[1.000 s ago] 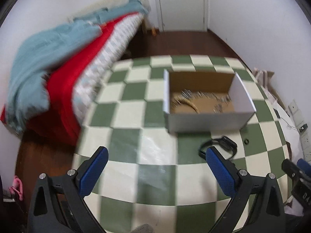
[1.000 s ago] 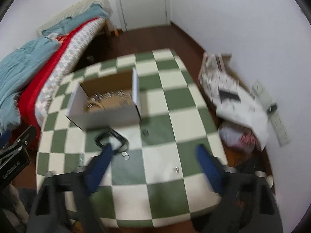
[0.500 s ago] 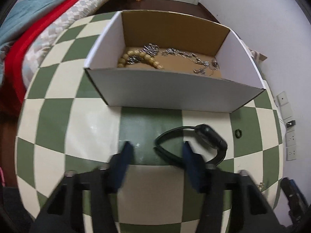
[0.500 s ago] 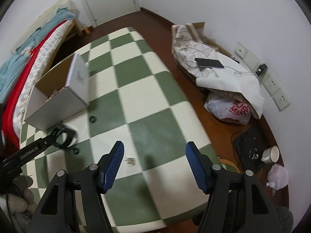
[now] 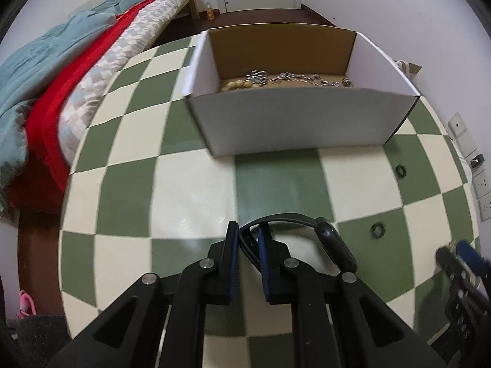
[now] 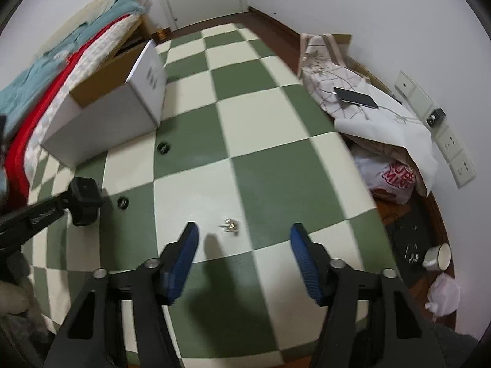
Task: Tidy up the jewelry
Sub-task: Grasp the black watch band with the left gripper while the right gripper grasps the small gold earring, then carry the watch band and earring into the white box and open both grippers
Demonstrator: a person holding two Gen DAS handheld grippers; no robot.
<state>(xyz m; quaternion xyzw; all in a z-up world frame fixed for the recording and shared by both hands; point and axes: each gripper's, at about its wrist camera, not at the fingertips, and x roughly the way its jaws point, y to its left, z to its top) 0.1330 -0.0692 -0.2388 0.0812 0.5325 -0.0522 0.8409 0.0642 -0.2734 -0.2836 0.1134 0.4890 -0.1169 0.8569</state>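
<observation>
Left gripper (image 5: pixel 248 239) jaws closing on soft, bendy watch (image 5: pixel 333 239) strap low on the table (image 5: pixel 190 184), right gripper (image 6: pixel 242 239) jaws closing around tiny, slippery earrings (image 6: pixel 229 225), not touching yet.

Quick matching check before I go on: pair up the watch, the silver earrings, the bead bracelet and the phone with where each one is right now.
Things:
1. black watch
2. silver earrings
3. bead bracelet
4. phone

Places:
A. inside the white box
B. on the cloth bundle off the table
C. strap between the left gripper pads
D. on the table ahead of the right gripper

Pairs: 1-C, 2-D, 3-A, 4-B
</observation>
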